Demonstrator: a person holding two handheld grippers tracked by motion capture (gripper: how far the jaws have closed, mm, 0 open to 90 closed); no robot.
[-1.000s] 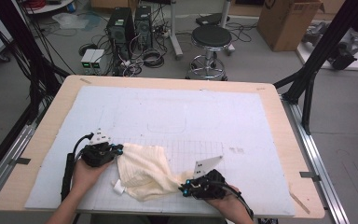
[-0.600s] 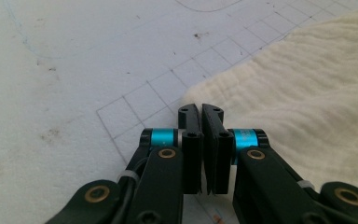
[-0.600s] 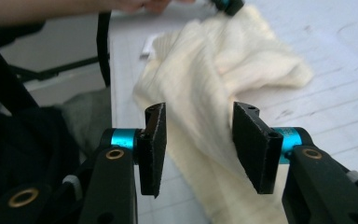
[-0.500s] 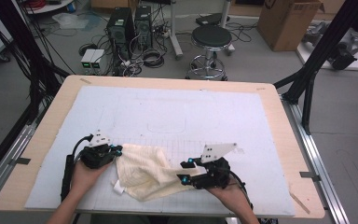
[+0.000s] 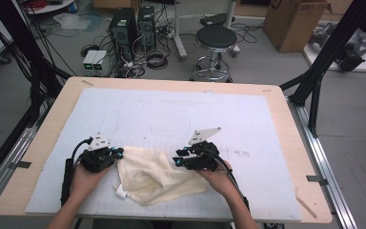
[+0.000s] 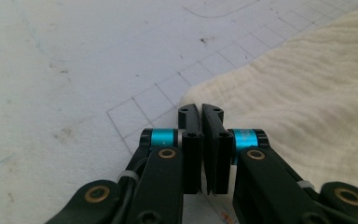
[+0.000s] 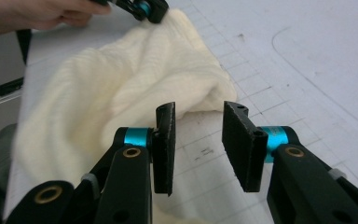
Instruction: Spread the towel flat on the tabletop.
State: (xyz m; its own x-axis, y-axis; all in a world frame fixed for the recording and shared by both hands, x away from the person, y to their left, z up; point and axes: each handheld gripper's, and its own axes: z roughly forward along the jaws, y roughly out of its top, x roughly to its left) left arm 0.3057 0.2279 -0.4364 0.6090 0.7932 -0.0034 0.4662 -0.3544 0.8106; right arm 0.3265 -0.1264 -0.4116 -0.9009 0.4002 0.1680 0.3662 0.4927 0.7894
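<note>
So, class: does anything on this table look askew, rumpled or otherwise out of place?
Yes. The cream cloth lies crumpled and skewed on the white mat, with raised folds, and a small white tag sticks out at its near-left edge. The left gripper is shut at one corner; the right gripper stands open beside the cloth.

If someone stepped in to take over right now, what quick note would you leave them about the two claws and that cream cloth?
Left gripper: shut at the cloth's left edge; whether it pinches fabric is unclear.
Right gripper: jaws apart, just been closing, nothing between them, facing the cloth's right side.
Cream cloth: lies rumpled on the white mat near the person's edge, white tag at its lower left.
Done: nothing looks folded or flattened yet.
Left: probably grip the right side and straighten it.
</note>
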